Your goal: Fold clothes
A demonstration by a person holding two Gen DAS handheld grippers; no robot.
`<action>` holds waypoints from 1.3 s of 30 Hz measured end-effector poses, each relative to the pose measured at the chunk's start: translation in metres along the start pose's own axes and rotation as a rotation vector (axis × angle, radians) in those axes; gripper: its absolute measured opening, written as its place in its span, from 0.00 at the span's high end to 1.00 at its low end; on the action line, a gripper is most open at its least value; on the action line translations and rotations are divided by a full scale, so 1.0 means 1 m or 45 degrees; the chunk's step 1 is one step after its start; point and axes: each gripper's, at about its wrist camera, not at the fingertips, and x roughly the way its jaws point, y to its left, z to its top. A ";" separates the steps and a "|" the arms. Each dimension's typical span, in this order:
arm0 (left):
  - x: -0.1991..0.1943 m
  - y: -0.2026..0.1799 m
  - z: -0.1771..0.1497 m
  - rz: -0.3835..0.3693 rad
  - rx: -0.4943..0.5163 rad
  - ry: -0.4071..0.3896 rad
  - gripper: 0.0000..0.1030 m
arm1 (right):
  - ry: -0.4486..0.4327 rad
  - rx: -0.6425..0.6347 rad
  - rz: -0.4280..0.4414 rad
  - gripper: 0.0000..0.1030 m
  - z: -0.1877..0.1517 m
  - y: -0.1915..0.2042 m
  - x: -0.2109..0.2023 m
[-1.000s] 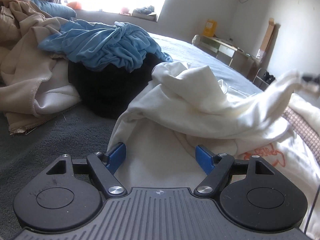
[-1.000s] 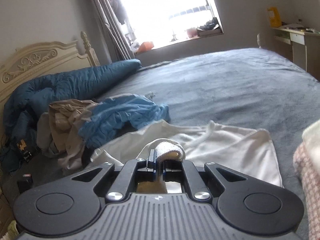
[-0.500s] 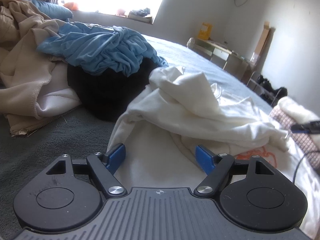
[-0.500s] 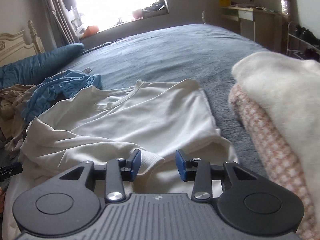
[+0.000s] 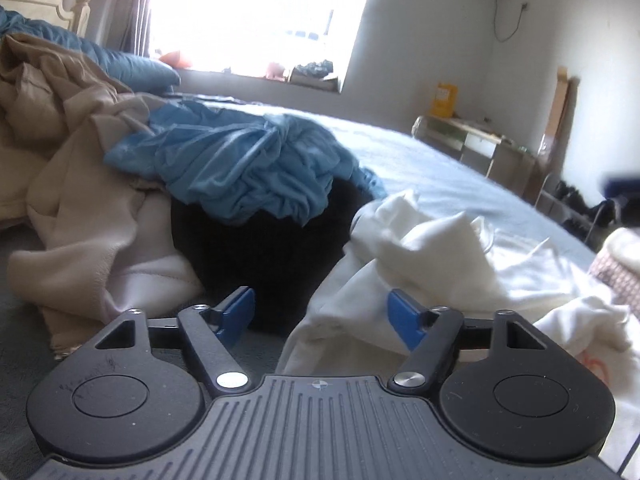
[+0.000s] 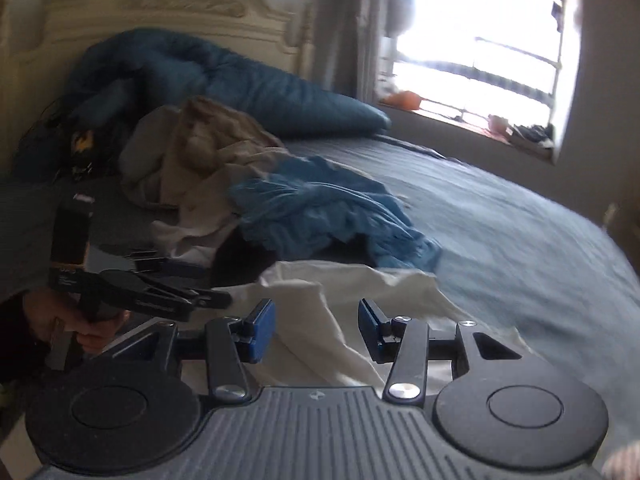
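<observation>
A white shirt (image 5: 440, 256) lies crumpled on the grey-blue bed (image 5: 432, 160); an orange print shows at its near right corner. My left gripper (image 5: 322, 314) hovers over the shirt's left edge. Its jaws are closing, and the blue pads (image 5: 240, 312) stand apart and press on nothing. In the right wrist view the same shirt (image 6: 320, 296) runs under and between my right gripper's (image 6: 316, 328) pads (image 6: 262, 330). The right jaws are opening and the cloth lies loose. The left gripper (image 6: 160, 296), held by a hand (image 6: 88, 328), shows at the shirt's left.
A heap with a light blue garment (image 5: 240, 168), a beige one (image 5: 72, 152) and a black one (image 5: 260, 260) lies left of the shirt. A dark blue duvet (image 6: 208, 80) rests against the cream headboard (image 6: 160, 4). Folded items (image 5: 616, 276) sit at the right edge.
My right gripper let go of the white cuff, opened and swung left towards the headboard. The lifted white sleeve dropped onto the shirt. The left jaws narrowed a little.
</observation>
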 end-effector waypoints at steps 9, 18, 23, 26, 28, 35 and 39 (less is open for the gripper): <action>0.014 0.023 -0.004 -0.079 -0.170 0.045 0.71 | 0.107 -0.699 -0.002 0.70 -0.008 0.067 0.125; 0.019 0.027 -0.008 -0.103 -0.200 0.079 0.73 | 0.092 0.308 -0.031 0.99 -0.004 -0.059 0.125; 0.019 0.026 -0.008 -0.100 -0.190 0.079 0.73 | 0.089 0.802 -0.043 0.98 -0.010 -0.115 0.131; 0.019 0.027 -0.008 -0.106 -0.190 0.079 0.73 | 0.049 0.790 -0.038 0.93 0.009 -0.119 0.128; 0.018 0.027 -0.008 -0.110 -0.189 0.077 0.73 | 0.076 0.712 0.018 0.83 0.026 -0.111 0.134; 0.010 0.019 -0.009 -0.140 -0.083 0.028 0.72 | 0.371 0.103 0.012 0.51 0.059 -0.037 0.196; 0.007 0.010 -0.010 -0.138 -0.007 0.016 0.72 | 0.503 0.079 0.071 0.90 0.052 -0.033 0.205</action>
